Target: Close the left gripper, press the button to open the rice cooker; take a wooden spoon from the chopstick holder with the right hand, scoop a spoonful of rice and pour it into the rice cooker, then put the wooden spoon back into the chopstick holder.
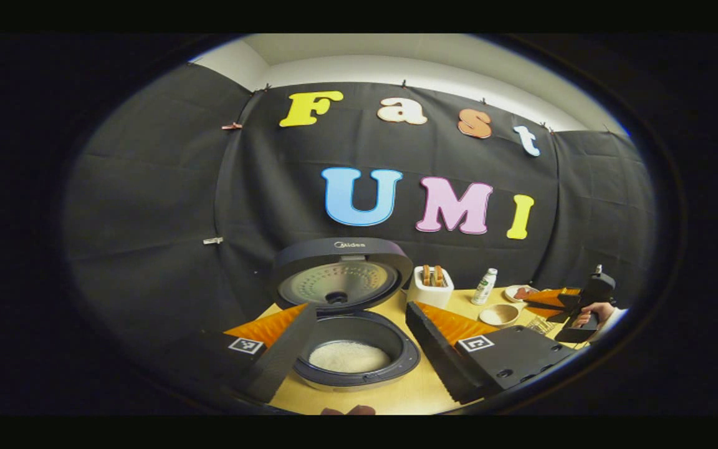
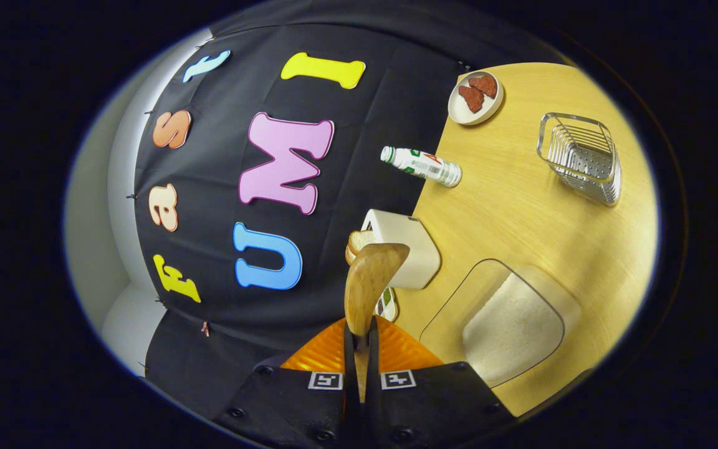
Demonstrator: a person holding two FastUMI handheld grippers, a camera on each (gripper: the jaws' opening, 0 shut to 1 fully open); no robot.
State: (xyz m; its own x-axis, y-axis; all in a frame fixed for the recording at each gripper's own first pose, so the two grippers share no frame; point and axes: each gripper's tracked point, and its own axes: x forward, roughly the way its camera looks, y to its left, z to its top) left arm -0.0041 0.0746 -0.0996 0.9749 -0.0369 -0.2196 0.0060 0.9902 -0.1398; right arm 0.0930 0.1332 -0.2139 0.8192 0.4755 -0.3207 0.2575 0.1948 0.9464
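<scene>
Pale wood tabletop (image 1: 409, 390) runs up to the booth's black cloth wall (image 1: 147, 206), with a white wall strip above it. On the table the rice cooker (image 1: 349, 349) stands with its lid up and white rice in the pot. Behind it sit the white chopstick holder (image 1: 430, 290), a small bottle (image 1: 485, 285), a bowl of rice (image 1: 499, 315) and a plate of red pieces (image 2: 475, 97); a wire rack (image 2: 580, 157) lies well apart.

In the left gripper view the left gripper (image 1: 359, 337) hangs before the cooker, fingers spread wide. Farther right, a hand (image 1: 586, 313) holds the right gripper (image 2: 359, 340). That gripper is rolled sideways, clamped on the wooden spoon (image 2: 368, 284), whose bowl sits just in front of the chopstick holder, beside the rice bowl.
</scene>
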